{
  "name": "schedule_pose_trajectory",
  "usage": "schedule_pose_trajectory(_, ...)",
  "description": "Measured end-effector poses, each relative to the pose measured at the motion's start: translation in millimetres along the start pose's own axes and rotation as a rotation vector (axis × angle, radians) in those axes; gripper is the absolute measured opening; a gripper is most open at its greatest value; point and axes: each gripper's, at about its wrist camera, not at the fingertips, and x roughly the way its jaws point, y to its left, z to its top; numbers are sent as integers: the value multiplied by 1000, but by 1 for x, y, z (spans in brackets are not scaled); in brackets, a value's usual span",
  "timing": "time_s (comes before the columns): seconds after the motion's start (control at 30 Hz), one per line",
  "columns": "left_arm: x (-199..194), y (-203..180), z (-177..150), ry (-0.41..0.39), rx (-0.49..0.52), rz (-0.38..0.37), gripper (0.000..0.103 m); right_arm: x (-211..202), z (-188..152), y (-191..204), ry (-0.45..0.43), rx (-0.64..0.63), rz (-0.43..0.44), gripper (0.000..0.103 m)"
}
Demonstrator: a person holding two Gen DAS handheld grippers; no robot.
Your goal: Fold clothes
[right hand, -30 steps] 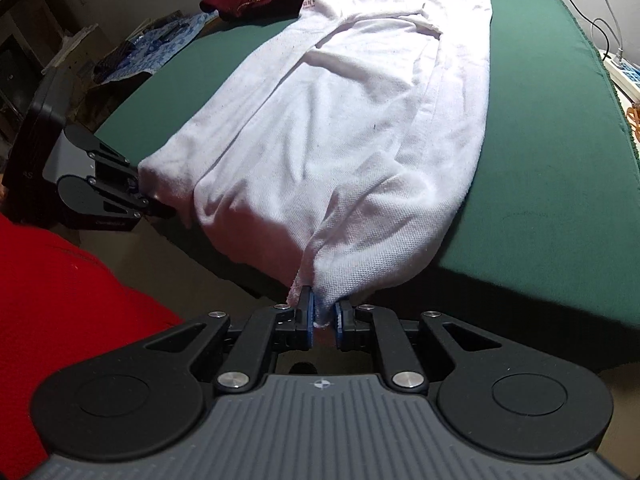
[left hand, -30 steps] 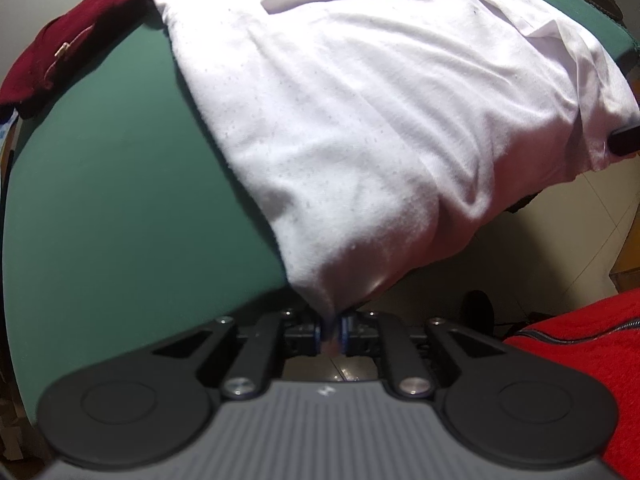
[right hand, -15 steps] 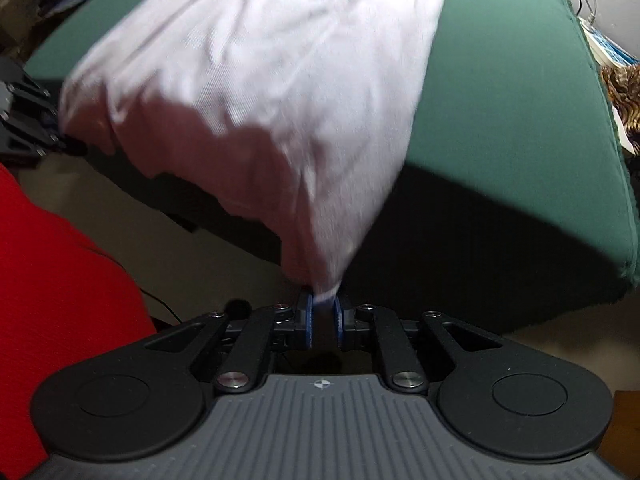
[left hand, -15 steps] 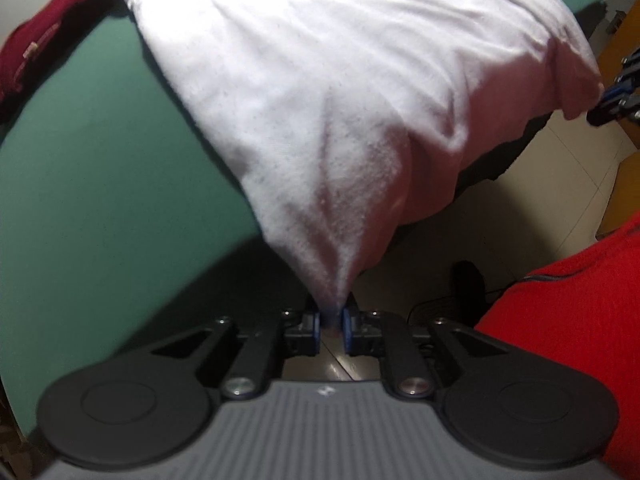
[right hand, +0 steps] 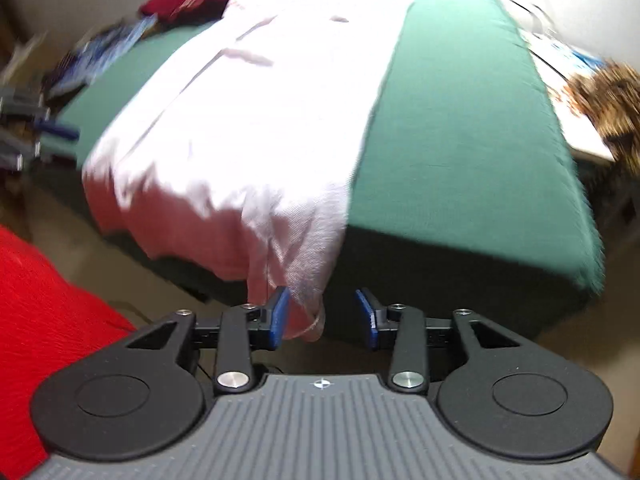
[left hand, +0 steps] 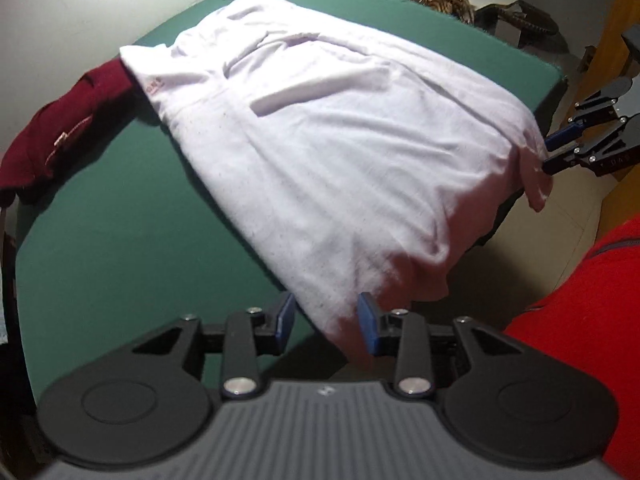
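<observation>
Now both the left gripper (left hand: 326, 320) and right gripper (right hand: 322, 314) have just opened, releasing the white garment (left hand: 340, 152).

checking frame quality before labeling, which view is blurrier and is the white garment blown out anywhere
Right wrist view: motion-smeared, worst at the edges, and the white garment glares to near pure white on top. Left wrist view: sharper, folds readable, fisheye bending the green table; only its far rim looks washed out.
</observation>
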Motion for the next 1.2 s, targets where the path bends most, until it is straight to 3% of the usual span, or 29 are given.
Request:
schedule_pose_trajectory(0.07,5,-1,4,18,-21,14,37,16,-2,0,23,40,40,15)
schedule_pose_trajectory(0.2,10,-6,16,5,-74,22,43,26,-15,-1,86,46,70,10)
schedule_pose_trajectory(0.27,14,-15,27,-18,-80,5,43,28,-20,-4,119,51,72,1)
schedule_pose_trajectory(0.4,24,-44,62,-85,-15,-83,43,26,-31,-13,138,84,47,1)
schedule_pose_trajectory(0.53,41,-80,103,-123,132,-161,43,10,-40,-28,45,185,14,8)
schedule_pose_trajectory(0.7,64,-111,140,-97,229,-213,43,-1,-49,-40,-80,329,89,12)
schedule_pose_trajectory(0.8,70,-122,147,-76,251,-218,43,0,-47,-37,-136,351,128,29)
schedule_pose_trajectory(0.9,75,-131,152,-52,262,-219,43,13,-40,-36,-149,378,164,30)
schedule_pose_trajectory(1.0,76,-131,153,-38,236,-214,43,23,-37,-39,-169,408,192,25)
schedule_pose_trajectory(1.07,77,-130,153,-31,213,-208,47,26,-38,-41,-170,424,190,4)
schedule_pose_trajectory(1.2,78,-128,151,-34,171,-198,52,33,-40,-45,-78,469,165,1)
